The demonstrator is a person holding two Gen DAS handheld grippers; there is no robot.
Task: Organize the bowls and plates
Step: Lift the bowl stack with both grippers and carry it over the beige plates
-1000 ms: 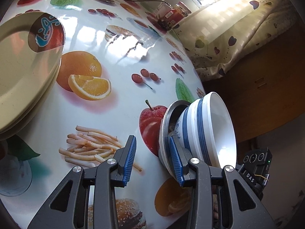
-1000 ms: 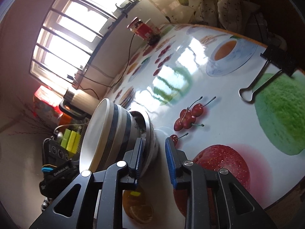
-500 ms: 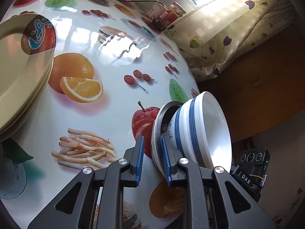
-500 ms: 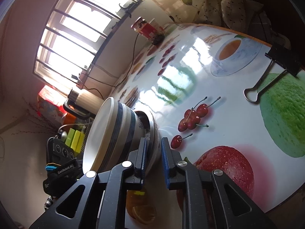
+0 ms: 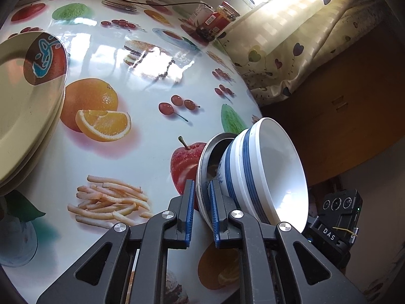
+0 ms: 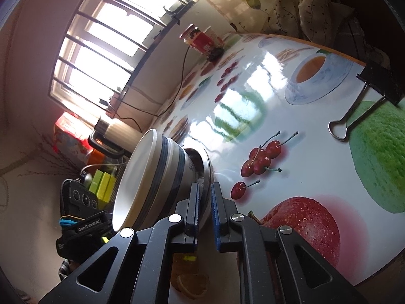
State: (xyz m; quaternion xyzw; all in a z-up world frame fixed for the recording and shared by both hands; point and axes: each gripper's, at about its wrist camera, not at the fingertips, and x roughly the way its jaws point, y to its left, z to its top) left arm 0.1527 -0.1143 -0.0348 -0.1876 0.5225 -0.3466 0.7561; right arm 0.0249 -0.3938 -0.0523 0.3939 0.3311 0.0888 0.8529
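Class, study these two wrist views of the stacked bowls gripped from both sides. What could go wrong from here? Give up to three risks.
1. Each claw, left claw and right claw, pinches only the metal dish rim; a thin edge could slip.
2. The striped bowls sit loose in the dish, so tilting may slide them out.
3. The stack sits near the table edge; uneven lifting might drop it off.

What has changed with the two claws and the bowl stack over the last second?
Both claws have just been closing. The left claw, open a second ago, is now shut on the metal plate's rim under the blue-striped bowls. The right claw has pinched the same rim from the other side. Stack, cream plates and binder clip stayed put.
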